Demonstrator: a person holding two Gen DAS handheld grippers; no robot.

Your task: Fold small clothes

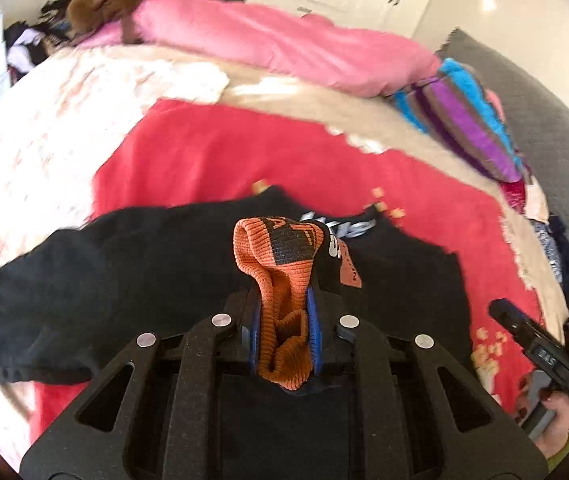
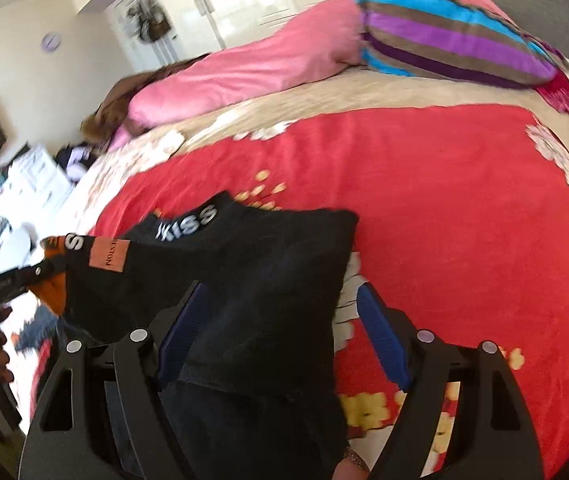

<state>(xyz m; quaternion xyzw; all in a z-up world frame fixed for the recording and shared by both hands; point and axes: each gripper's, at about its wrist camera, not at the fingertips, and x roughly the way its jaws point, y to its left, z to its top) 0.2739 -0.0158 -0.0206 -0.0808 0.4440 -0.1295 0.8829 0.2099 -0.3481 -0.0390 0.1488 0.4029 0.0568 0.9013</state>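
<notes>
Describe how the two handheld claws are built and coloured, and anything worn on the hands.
Both the left claw and the right claw have matte black linkage arms with cut-out slots, round silver pivot pins and blue ribbed finger pads. The hand gripping the right tool shows dark nail polish and a yellow-green cuff.

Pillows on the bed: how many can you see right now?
2. A pink pillow lies along the far side of the bed; a striped pillow lies at its right end. Others may be hidden out of frame.
</notes>
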